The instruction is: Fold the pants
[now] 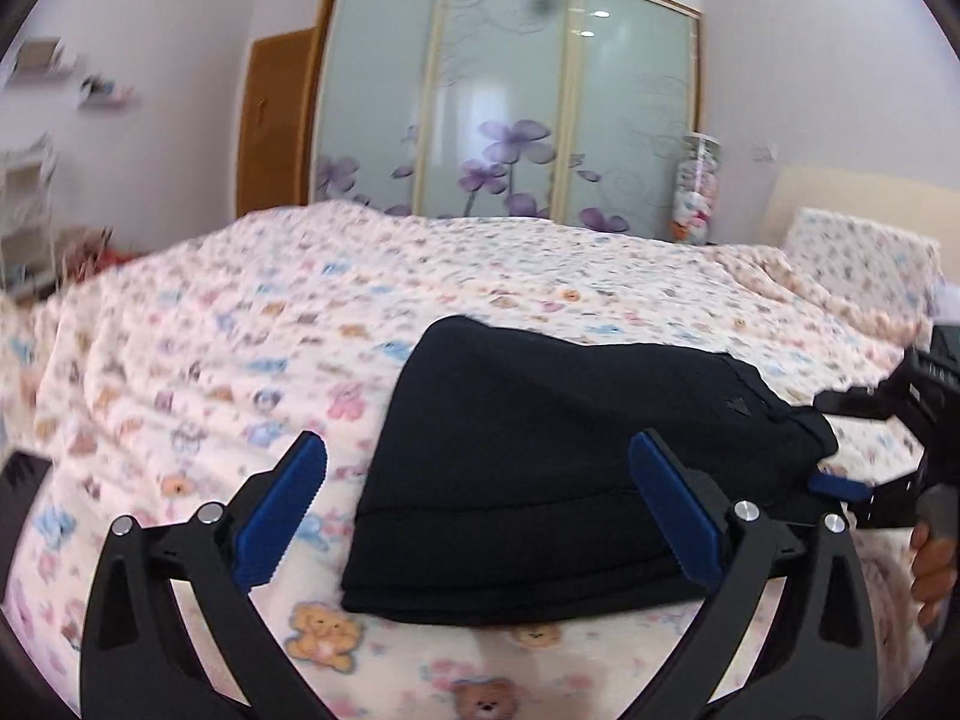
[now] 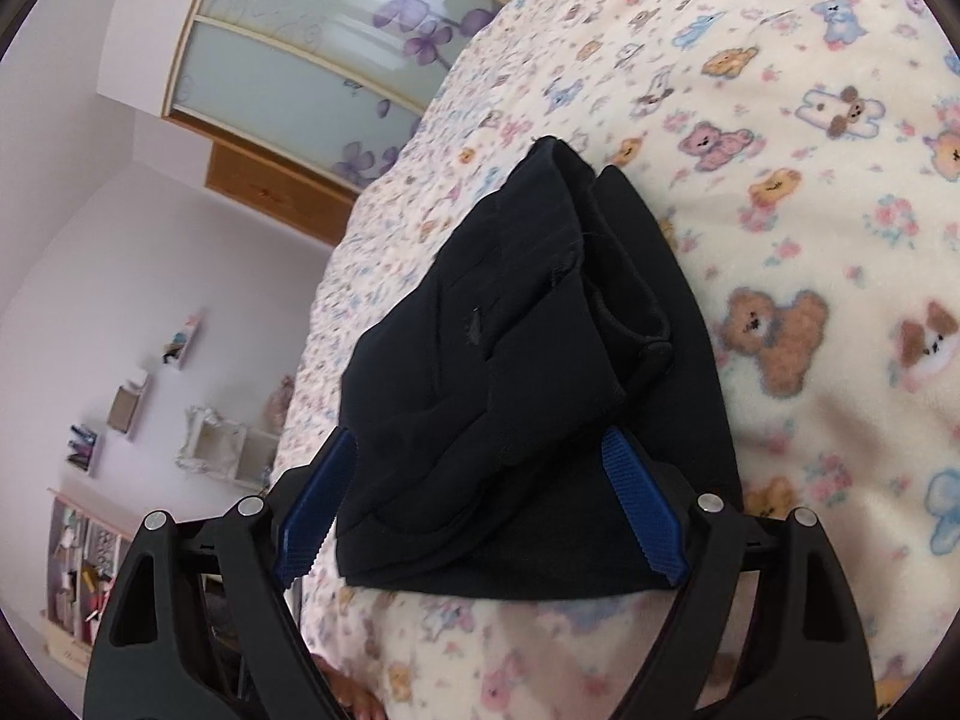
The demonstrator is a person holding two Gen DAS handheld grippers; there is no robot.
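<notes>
We are holding both grippers spread wide, the left gripper (image 1: pixel 474 480) and right gripper (image 2: pixel 480 480) each straddling the folded black pants (image 1: pixel 558 468) lying on the teddy-bear blanket (image 1: pixel 198 360). The stacked layers are possibly loosening; snagging an edge would unfold them. Nothing nearby is blocking us.

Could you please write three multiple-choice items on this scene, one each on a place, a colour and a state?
1. Where do the folded pants lie?
A. on the bear-print blanket
B. on a wall shelf
C. in the wardrobe

2. What colour are the gripper finger pads?
A. red
B. blue
C. white

3. How is the left gripper?
A. open
B. shut on the pants
C. shut on the blanket

Answers:
1 A, blanket shows all round the pants.
2 B, both wrist views show blue pads.
3 A, its fingers stand wide apart.
</notes>
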